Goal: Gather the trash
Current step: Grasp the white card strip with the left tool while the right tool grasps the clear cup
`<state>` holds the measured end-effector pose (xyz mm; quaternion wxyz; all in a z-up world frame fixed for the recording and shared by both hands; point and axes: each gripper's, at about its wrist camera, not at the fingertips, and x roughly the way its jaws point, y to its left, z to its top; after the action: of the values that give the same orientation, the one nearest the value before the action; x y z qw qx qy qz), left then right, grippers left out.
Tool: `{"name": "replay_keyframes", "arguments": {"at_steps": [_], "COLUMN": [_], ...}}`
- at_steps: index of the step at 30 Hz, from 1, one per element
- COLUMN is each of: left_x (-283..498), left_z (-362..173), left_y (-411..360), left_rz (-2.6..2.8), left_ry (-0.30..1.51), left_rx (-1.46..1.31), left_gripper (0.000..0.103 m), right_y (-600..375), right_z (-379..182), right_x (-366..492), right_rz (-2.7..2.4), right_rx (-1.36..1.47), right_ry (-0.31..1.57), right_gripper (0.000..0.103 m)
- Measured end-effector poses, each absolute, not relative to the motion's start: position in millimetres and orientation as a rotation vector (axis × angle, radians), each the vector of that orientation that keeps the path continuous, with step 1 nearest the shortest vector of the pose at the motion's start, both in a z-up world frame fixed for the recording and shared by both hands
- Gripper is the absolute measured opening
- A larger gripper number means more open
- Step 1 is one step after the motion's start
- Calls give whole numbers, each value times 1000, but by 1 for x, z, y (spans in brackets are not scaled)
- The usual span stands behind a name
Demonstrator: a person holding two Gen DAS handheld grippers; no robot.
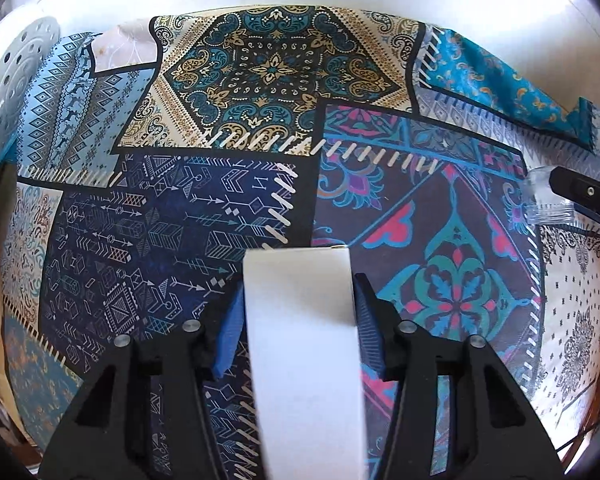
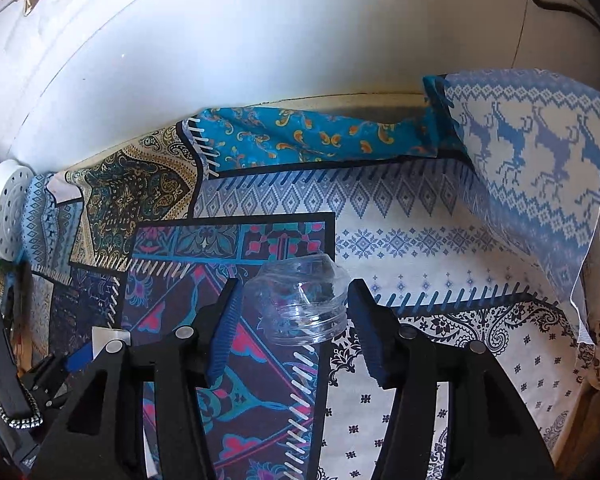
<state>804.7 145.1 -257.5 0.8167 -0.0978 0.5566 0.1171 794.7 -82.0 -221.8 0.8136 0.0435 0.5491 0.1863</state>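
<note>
The left gripper [image 1: 299,300] is closed on a white paper strip [image 1: 304,340], which runs between its blue pads and ends just ahead of the fingertips, above the patchwork-covered bench [image 1: 236,92]. The right gripper [image 2: 294,302] is spread open, a clear plastic cup [image 2: 304,304] lying on its side between the fingers, touching neither.

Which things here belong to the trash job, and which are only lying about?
For the job:
- white box, gripped in the left claw
- clear jar, between the fingers of the right claw

Lying about:
- patterned cloth
- white disc with holes, by the wall
</note>
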Motion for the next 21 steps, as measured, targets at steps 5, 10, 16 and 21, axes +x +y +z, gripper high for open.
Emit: {"name": "replay_keyframes", "arguments": {"at_steps": [5, 10, 16, 21], "left_x": [785, 751, 732, 726], "left_z": [-240, -198, -161, -143], "left_y": [148, 152, 155, 156], "left_rz": [206, 171, 153, 140], "left_ry": [1163, 1074, 980, 941], "left_rx": [-249, -237, -231, -231], "left_gripper": [50, 50, 50, 50], "right_y": [-76, -66, -63, -63], "right_z": [-226, -234, -238, -232], "right_x": [798, 803, 808, 799], "right_rz": [426, 388, 405, 413], "right_rx": [94, 50, 39, 19], "right_ry": [1227, 1226, 1233, 1188], "right_gripper": [52, 56, 57, 56]}}
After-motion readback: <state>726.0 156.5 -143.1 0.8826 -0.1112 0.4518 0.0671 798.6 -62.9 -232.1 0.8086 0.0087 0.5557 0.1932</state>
